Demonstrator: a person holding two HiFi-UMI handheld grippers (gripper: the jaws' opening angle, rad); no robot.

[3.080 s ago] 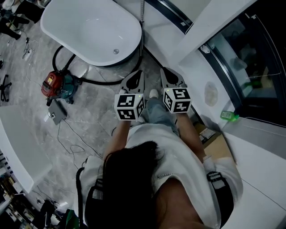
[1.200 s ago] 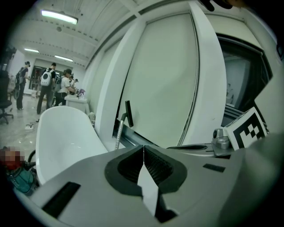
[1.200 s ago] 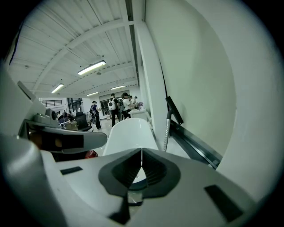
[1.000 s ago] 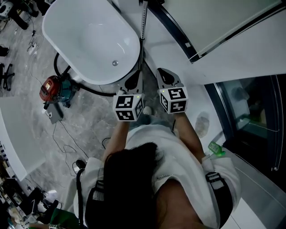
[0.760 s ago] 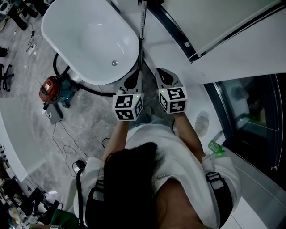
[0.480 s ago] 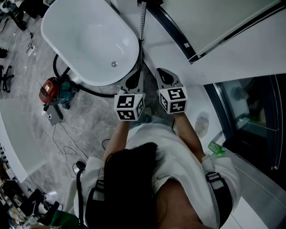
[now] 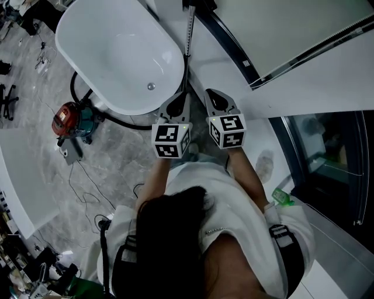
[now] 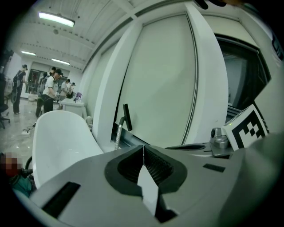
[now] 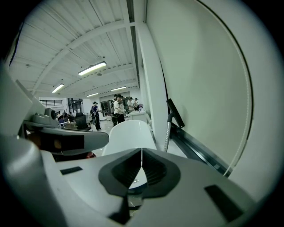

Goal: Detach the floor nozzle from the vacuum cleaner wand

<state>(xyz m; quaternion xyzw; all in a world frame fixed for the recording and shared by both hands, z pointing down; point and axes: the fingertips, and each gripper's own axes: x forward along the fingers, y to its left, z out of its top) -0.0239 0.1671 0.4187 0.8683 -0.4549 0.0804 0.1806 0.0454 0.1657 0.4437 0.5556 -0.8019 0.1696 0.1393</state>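
Observation:
A silver ribbed wand (image 7: pixel 188 29) leans by the white wall at the tub's end, with a black floor nozzle (image 7: pixel 197 3) at its far end. The left gripper view shows the wand (image 8: pixel 118 133) and nozzle (image 8: pixel 128 117) ahead, as does the right gripper view, with wand (image 9: pixel 167 131) and nozzle (image 9: pixel 175 113). My left gripper (image 7: pixel 180 97) and right gripper (image 7: pixel 211 93) are side by side just short of the wand, both shut and empty. Their jaws meet at the left gripper (image 8: pixel 143 147) and the right gripper (image 9: pixel 141 151). Neither touches the wand.
A white bathtub (image 7: pixel 87 35) fills the upper left. A red and teal vacuum body (image 7: pixel 69 120) sits on the grey floor, its black hose (image 7: pixel 131 124) curving round the tub's foot. Cables (image 7: pixel 87 175) trail on the floor. A dark glass panel (image 7: pixel 327 157) is at right.
The head view has swung a little, so the tub and wall sit differently in the frame. Both grippers stay shut, side by side, in almost the same place.

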